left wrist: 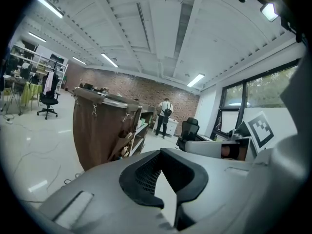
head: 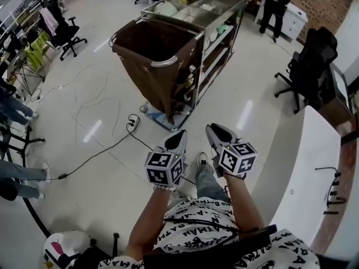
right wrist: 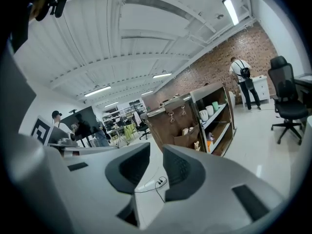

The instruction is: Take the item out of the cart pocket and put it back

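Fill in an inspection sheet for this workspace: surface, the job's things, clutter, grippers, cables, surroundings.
Surface: glossy pale floor, reflecting the ceiling lights.
Job's things: cart with brown bag; its side pocket holds items too small to name.
Clutter: cups on a cart shelf.
Grippers: left gripper jaws together, empty; right gripper jaws apart, empty; both short of the cart.
Cables: black cable snakes over the floor towards the cart's base.
Surroundings: office chair, white table, person standing at the back.
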`<state>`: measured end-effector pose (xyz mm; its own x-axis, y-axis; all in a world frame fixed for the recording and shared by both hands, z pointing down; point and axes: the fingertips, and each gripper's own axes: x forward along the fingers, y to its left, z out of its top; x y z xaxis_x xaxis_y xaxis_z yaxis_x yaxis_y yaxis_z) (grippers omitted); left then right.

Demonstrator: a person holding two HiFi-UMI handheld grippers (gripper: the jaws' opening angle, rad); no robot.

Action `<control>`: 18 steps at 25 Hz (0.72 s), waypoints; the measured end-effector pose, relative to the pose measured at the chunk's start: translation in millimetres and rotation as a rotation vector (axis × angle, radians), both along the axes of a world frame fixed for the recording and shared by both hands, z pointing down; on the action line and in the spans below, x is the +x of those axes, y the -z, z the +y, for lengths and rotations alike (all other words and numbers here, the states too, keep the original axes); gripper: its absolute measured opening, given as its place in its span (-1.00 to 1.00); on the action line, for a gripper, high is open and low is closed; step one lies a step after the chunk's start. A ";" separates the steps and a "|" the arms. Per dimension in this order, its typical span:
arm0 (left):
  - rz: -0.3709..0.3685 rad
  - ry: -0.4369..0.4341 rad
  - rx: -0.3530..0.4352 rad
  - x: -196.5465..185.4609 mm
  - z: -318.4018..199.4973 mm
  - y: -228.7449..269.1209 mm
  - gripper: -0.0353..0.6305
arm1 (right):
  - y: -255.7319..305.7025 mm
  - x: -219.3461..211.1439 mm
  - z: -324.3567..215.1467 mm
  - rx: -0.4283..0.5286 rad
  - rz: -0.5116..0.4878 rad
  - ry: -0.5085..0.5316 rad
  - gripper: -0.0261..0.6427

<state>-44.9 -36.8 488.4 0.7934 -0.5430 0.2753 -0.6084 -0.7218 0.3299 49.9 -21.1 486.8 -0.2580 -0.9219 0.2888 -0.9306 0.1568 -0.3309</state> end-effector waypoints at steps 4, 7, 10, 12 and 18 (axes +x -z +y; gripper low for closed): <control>-0.005 0.018 0.000 3.8 -20.8 0.9 -0.89 | -12.0 7.7 -41.0 -0.034 0.075 0.074 -0.44; -0.014 0.024 0.004 15.5 -43.0 0.7 -0.89 | -17.7 24.8 -79.9 -0.050 0.102 0.112 -0.42; -0.022 0.037 0.008 33.9 -71.0 -0.4 -0.89 | -22.8 45.5 -125.2 -0.062 0.154 0.159 -0.32; -0.030 0.047 0.016 47.5 -94.4 0.1 -0.89 | -24.8 59.3 -160.7 -0.068 0.188 0.193 -0.32; -0.059 0.063 0.015 92.8 -159.9 -4.2 -0.89 | -42.8 94.9 -255.0 -0.125 0.299 0.307 -0.31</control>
